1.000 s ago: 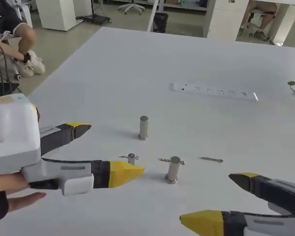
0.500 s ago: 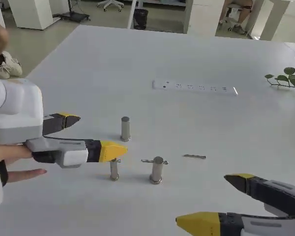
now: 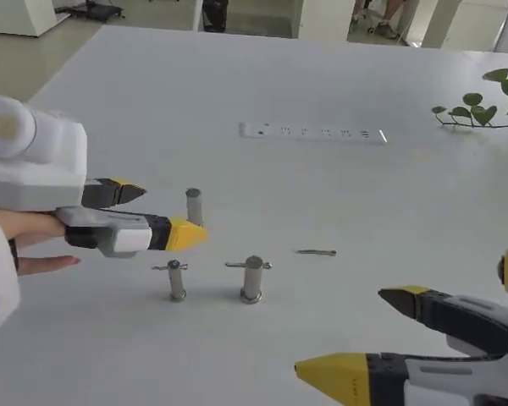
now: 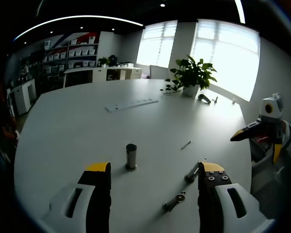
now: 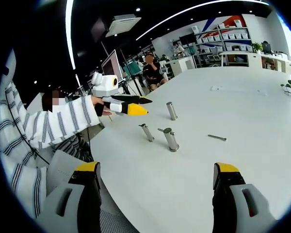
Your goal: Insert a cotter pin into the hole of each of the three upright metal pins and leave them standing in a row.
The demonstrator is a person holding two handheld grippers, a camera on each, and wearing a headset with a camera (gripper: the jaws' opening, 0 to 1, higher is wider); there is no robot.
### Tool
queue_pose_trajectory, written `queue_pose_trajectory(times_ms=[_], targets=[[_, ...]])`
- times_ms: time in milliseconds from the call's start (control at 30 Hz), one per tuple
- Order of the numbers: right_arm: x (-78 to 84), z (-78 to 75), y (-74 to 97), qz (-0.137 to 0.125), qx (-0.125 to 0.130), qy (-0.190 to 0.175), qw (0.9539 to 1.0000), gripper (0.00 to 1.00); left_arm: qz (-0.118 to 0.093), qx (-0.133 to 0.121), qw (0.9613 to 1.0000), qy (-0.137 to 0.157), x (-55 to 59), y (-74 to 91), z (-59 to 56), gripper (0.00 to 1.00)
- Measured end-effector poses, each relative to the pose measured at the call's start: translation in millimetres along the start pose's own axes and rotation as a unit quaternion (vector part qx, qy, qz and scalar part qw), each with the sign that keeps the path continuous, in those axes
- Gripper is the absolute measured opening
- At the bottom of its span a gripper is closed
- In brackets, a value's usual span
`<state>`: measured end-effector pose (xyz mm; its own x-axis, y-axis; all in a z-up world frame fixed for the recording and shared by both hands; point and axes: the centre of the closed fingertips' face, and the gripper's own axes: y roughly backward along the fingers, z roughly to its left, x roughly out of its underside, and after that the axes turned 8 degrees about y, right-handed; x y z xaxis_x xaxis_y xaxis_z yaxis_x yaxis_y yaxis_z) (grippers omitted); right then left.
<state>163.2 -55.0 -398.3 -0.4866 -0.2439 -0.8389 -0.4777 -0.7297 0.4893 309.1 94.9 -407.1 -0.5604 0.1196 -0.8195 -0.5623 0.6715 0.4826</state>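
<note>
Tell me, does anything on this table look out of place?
One cotter pin lies loose on the table, right of the two fitted pins. The back pin has none through it and stands behind them, out of line.

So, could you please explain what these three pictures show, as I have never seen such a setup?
There is no robot here: a person holds a two-jaw gripper in each hand. The wide picture comes from a headset camera looking down at the white table. The two round pictures come from cameras riding on the grippers. Three metal pins stand on the table. The front left pin and front right pin each carry a cotter pin, while the back pin is bare. A loose cotter pin lies beside them, and a power strip lies farther back. The left gripper and right gripper are open and hold nothing.
</note>
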Motion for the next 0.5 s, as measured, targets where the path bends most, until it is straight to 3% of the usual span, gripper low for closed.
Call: queue_pose_trajectory(times_ms=[167,367,500], targets=[[2.8,-1.5,2.2,0.001,0.005,-0.005,1.0000,0.95,0.008,0.002,1.0000,0.001,1.3,-13.7,5.3,0.64],[5.6,-3.9,6.0,0.006,0.012,-0.006,0.9999,0.94,0.039,-0.004,0.9990,-0.022,8.2,-31.4,16.8,0.56],[6.7,-5.5,7.2,0.010,0.015,-0.007,0.9998,0.94,0.048,-0.004,0.9984,-0.031,9.5,-39.5,21.8,0.51]])
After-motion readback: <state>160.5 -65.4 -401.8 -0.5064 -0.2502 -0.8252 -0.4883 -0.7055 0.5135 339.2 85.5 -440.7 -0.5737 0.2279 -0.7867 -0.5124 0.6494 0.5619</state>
